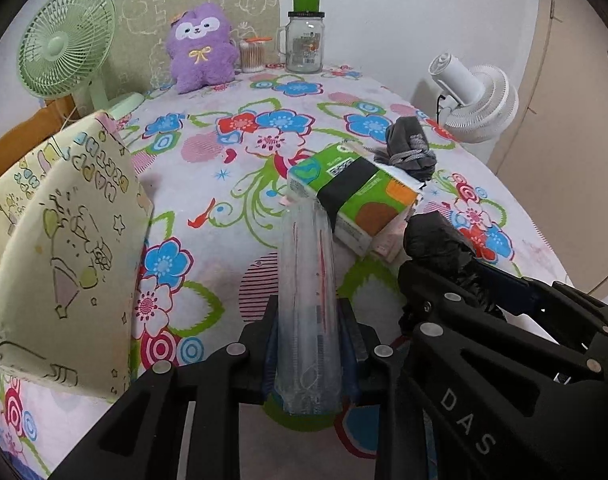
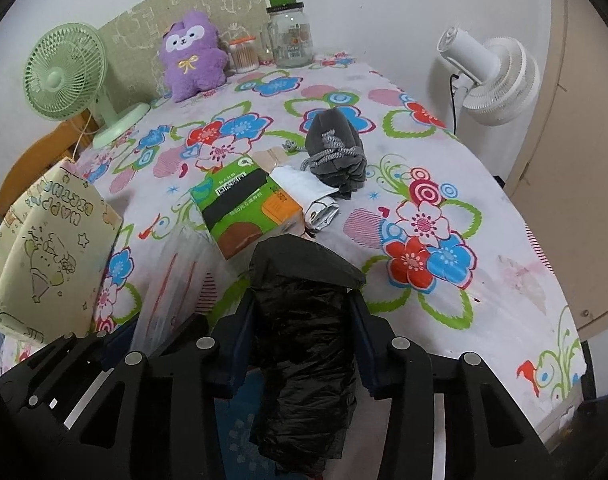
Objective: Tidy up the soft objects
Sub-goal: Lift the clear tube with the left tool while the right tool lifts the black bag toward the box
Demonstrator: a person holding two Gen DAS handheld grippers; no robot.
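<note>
Gripping clear plastic roll (image 1: 308, 312) w/ left gripper (image 1: 309, 344) (clamped), right gripper (image 2: 302, 312) pinches black bag roll (image 2: 304, 340)

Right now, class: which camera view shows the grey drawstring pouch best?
The right wrist view. There the grey drawstring pouch lies whole on the flowered tablecloth, cord and folds clear. In the left wrist view the pouch sits farther right, partly hidden behind the green tissue pack.

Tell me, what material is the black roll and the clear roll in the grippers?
Black roll: thin plastic film, probably bin bags; glossy and finely crinkled. Clear roll: transparent plastic film, likely bags too; the tablecloth pattern shows through it.
</note>
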